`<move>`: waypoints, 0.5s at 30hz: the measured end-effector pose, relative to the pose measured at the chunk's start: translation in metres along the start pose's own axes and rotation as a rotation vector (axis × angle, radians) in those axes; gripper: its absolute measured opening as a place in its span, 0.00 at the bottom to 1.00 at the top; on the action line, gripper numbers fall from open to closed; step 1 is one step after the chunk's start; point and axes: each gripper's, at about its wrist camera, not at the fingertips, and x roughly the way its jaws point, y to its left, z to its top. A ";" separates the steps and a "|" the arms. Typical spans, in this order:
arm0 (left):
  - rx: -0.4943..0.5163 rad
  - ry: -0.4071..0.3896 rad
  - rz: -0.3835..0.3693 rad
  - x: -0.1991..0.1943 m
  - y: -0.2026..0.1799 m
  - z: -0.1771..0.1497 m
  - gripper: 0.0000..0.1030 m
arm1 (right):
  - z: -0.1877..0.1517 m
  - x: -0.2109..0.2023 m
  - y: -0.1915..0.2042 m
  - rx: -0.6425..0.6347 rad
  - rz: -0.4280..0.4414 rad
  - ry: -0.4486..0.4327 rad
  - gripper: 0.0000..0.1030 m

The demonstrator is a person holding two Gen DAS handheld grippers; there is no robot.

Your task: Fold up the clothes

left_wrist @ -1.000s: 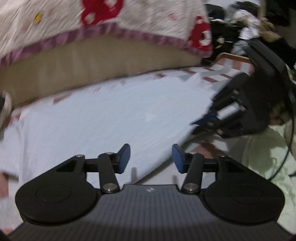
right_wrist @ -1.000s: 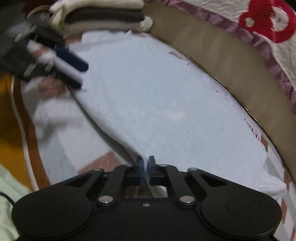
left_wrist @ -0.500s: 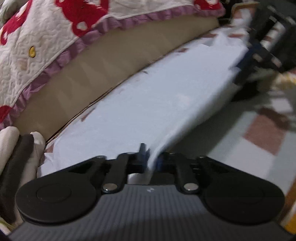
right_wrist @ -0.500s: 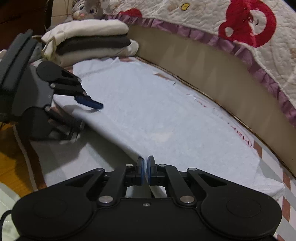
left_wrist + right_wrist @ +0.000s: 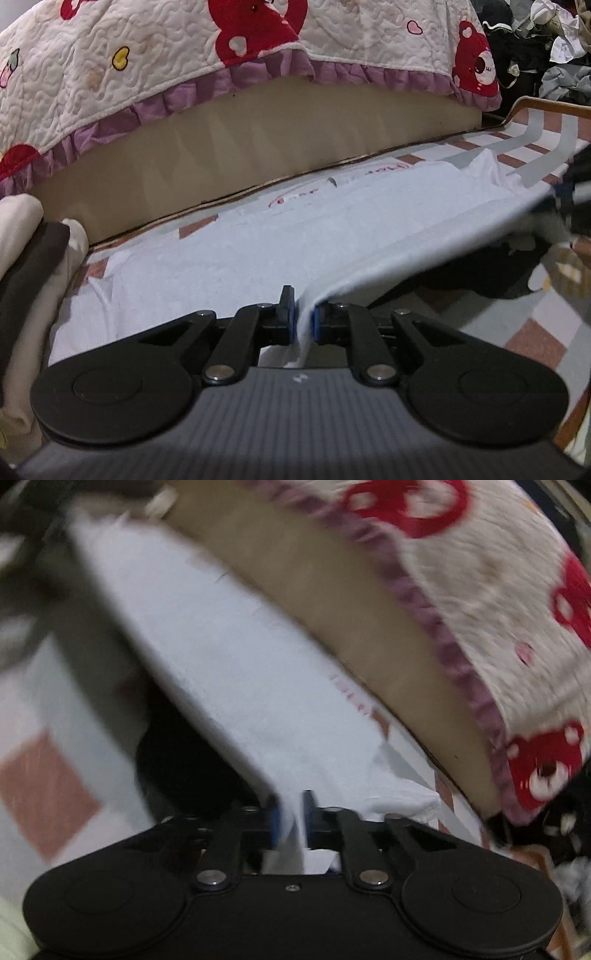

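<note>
Both the left gripper point(image 5: 303, 318) and the right gripper point(image 5: 291, 821) pinch the white garment point(image 5: 236, 240); motion blur smears the right view's upper left.

**Checked mat beside the bed base**

A checked mat point(image 5: 532, 343) of white, grey and reddish-brown squares covered the floor and carried everything. Its wooden-coloured border point(image 5: 546, 105) showed at the far right end. Along the mat's far side stood the tan bed base point(image 5: 258, 140), with a quilted cover point(image 5: 147, 59) printed with red bears and edged in purple frill hanging over it. A white garment point(image 5: 229, 243) lay spread on the mat just in front of the bed base, its near edge lifted off the mat. A stack of folded clothes point(image 5: 26, 266), cream and dark, sat on the mat at the garment's left end, close to the bed base.
</note>
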 end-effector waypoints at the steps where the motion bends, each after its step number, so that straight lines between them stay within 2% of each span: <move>1: 0.007 0.014 0.005 -0.001 -0.001 -0.003 0.11 | 0.000 -0.001 -0.004 0.018 0.002 -0.006 0.03; 5: 0.051 0.087 0.042 -0.001 -0.003 -0.018 0.11 | 0.000 -0.003 -0.018 0.088 0.011 -0.030 0.02; 10: 0.120 0.164 0.155 -0.005 0.000 -0.034 0.11 | -0.001 -0.006 -0.035 0.176 0.022 -0.060 0.02; 15: 0.099 0.244 0.253 -0.017 0.022 -0.049 0.11 | -0.002 -0.005 -0.040 0.178 0.027 -0.049 0.03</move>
